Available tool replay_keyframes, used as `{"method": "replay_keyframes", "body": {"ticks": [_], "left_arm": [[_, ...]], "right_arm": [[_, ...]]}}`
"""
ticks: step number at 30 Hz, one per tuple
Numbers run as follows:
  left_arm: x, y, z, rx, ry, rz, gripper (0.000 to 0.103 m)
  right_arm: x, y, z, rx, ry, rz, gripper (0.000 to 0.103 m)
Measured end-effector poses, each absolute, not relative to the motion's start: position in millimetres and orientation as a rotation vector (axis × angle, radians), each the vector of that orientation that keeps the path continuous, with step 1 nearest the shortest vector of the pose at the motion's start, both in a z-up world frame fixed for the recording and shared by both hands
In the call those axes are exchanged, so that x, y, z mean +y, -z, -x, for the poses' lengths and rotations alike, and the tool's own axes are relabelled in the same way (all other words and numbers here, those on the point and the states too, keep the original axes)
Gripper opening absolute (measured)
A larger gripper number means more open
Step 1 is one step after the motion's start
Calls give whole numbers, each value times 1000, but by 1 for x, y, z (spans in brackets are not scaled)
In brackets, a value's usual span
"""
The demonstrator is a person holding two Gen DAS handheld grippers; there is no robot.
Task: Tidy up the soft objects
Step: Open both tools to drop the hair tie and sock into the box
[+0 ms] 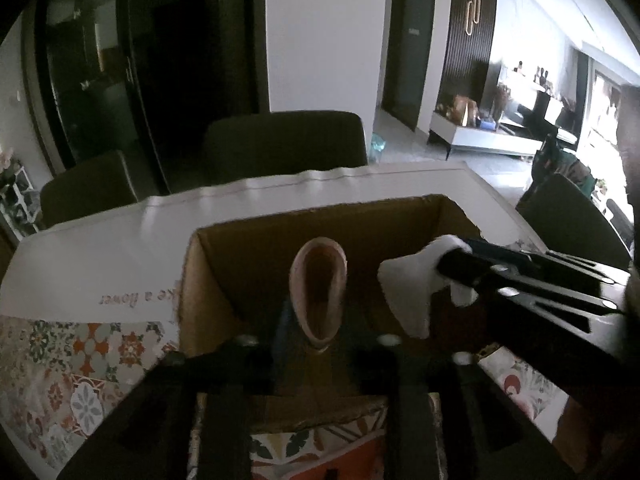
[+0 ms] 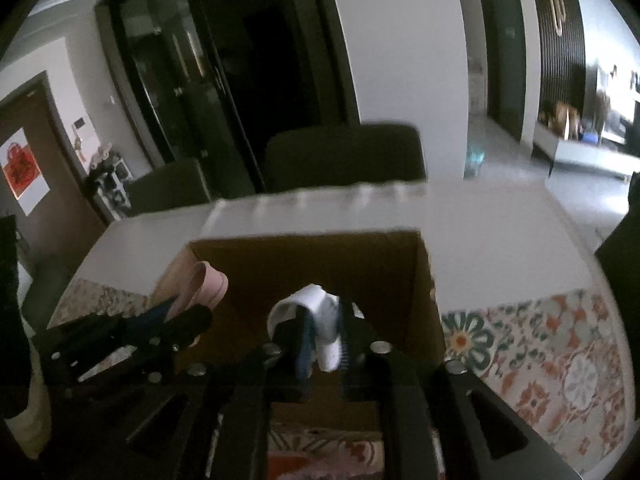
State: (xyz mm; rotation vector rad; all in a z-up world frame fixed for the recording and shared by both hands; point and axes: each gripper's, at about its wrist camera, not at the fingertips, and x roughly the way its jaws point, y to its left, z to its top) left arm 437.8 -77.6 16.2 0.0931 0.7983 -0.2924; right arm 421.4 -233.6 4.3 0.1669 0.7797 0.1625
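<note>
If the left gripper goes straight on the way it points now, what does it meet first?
Most likely the inside of the cardboard box: the left gripper, with a pink sock between its fingers, points down into the open box. Floor or far wall, I cannot tell; depth is unclear.

A: Room bkgd, quick?
B: White wall (image 1: 324, 32) top centre, dark glass doors (image 1: 92, 60) upper left. Two dark chair backs behind the desk: one (image 1: 284, 142) centre, one (image 1: 86, 188) lower at left.
A: Desk?
B: Plain white top (image 1: 120, 248), w/ a floral tile-pattern cloth (image 1: 80, 380) at lower left.
A: Right side?
B: Dark door (image 1: 408, 48) upper right, slatted dark panel (image 1: 472, 20) w/ a pale loop ornament next to it. Low white cabinet (image 1: 480, 140) w/ clutter on top, grey tiled floor (image 1: 404, 150) in front. Strong daylight at far right, washed out.
A: Other view?
B: Brown door (image 2: 36, 208) at left edge w/ a red-and-white poster (image 2: 22, 172). Dim overall.
</note>
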Motion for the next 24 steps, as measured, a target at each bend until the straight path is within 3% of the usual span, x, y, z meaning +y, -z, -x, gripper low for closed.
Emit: {"method": "replay_keyframes", "body": {"ticks": [2, 8, 16, 18, 20, 24], "left_arm": [[-77, -14, -437, 794, 273, -98, 44], [-75, -14, -432, 800, 252, -140, 60], [-62, -35, -404, 747, 193, -111, 62], [-59, -40, -394, 735, 174, -97, 64], [-55, -45, -381, 713, 141, -88, 65], [-55, -53, -354, 662, 107, -99, 66]], "right_arm": [[-241, 4, -425, 811, -165, -209, 46], [-247, 15, -430, 883, -165, -251, 57], [-244, -7, -406, 837, -77, -165, 57], [-242, -15, -394, 807, -41, -125, 62], [-242, -23, -382, 773, 0, -101, 82], [-240, -37, -353, 711, 69, -22, 84]]}}
